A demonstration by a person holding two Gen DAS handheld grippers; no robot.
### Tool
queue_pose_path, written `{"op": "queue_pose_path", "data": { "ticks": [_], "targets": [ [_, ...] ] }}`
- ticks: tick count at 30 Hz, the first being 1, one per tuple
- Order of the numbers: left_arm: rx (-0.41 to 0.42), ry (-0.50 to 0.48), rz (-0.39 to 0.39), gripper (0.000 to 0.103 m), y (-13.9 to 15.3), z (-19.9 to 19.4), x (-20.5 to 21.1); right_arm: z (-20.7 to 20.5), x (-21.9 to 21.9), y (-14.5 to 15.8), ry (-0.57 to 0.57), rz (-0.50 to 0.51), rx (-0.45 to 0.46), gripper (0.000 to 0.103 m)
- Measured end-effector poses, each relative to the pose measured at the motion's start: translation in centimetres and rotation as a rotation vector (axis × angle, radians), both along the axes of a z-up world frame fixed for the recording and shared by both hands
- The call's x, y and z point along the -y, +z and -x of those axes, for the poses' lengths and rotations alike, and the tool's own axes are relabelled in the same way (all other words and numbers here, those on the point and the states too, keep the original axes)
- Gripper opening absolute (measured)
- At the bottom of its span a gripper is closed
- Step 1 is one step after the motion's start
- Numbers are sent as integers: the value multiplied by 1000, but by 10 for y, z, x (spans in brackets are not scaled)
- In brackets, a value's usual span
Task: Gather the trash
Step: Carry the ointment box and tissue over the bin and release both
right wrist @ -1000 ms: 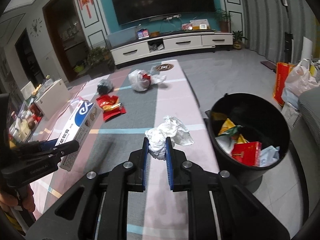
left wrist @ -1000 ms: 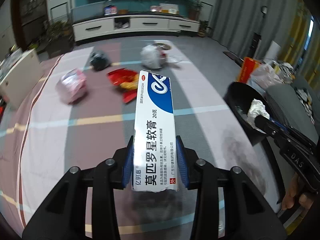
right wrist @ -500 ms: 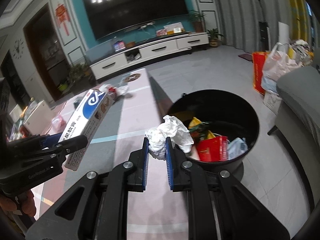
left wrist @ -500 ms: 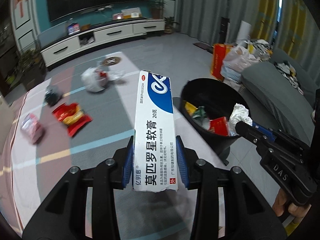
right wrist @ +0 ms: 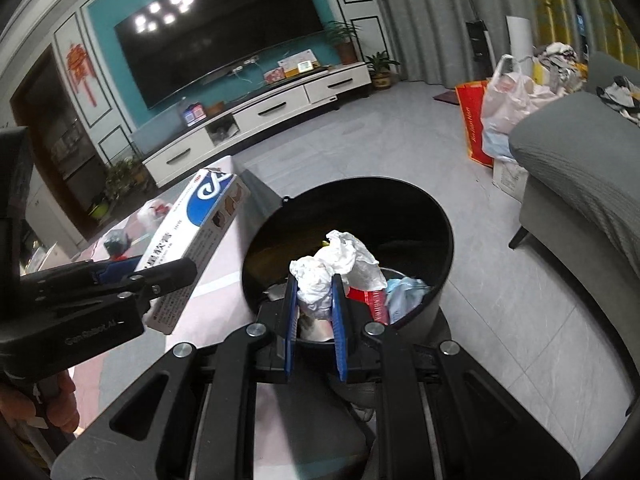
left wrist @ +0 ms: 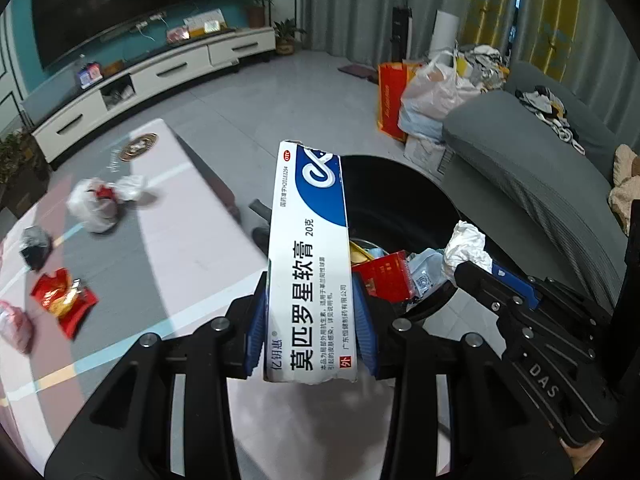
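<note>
Ointment box (left wrist: 310,272) | lengthwise toward bin (right wrist: 400,196), seemingly | left fingers (left wrist: 256,320) clamped | right clamp tissue (right wrist: 336,260)

Bin (left wrist: 400,184) right of table (left wrist: 192,248)

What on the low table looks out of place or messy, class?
Litter lies scattered on the table: a red snack wrapper, a crumpled black bag, a knotted white plastic bag and a pink packet. None is binned yet.

Left tongs (left wrist: 310,320): black frame, blue pads, silver screws.
Right tongs (right wrist: 314,308): black frame, blue pads, "DAS" marked on the side.
</note>
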State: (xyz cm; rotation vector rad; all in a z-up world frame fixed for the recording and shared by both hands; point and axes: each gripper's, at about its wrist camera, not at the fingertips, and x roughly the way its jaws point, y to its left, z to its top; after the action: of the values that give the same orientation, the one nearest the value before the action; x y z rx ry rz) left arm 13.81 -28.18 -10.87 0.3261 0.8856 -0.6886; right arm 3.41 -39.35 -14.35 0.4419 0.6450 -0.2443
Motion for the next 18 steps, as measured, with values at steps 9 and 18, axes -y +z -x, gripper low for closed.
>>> {"op": "queue_pose_path", "data": {
  "ticks": [9,18],
  "targets": [
    [-83,-6,-9,40,-27,-23,28,-17,17,-19,-18,-13,-33,17],
    [-115,-4,42,52,-27,-37,48,-35,35,-27,-41,-34,-48,39]
  ]
}}
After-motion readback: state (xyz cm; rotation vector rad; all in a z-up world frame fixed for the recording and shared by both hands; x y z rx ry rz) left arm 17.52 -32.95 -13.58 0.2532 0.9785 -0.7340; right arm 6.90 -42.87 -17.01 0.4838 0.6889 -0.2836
